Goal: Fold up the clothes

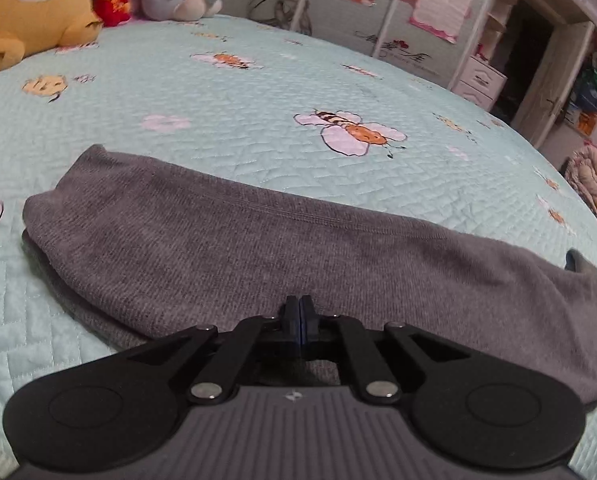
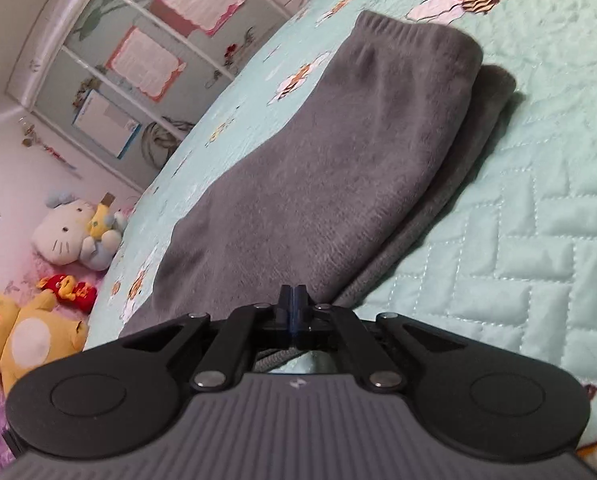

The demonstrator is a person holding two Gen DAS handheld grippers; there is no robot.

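Note:
A grey knitted garment (image 1: 258, 248) lies folded in layers on the mint quilted bedspread (image 1: 218, 92), stretching from left to right. My left gripper (image 1: 301, 304) hovers at its near edge, jaws pressed together, no cloth visible between them. In the right wrist view the same grey garment (image 2: 330, 168) runs away from me, its ribbed hem at the far end and a lower layer showing along its right side. My right gripper (image 2: 293, 294) sits at the near end of it, jaws together, nothing seen pinched.
Plush toys (image 1: 30, 12) sit at the head of the bed, also plush toys (image 2: 70, 236) at left in the right wrist view. A white wardrobe with pink papers (image 1: 438, 0) and a small drawer unit (image 1: 480, 80) stand beyond the bed's far edge. Bee-patterned bedspread (image 2: 538, 240) surrounds the garment.

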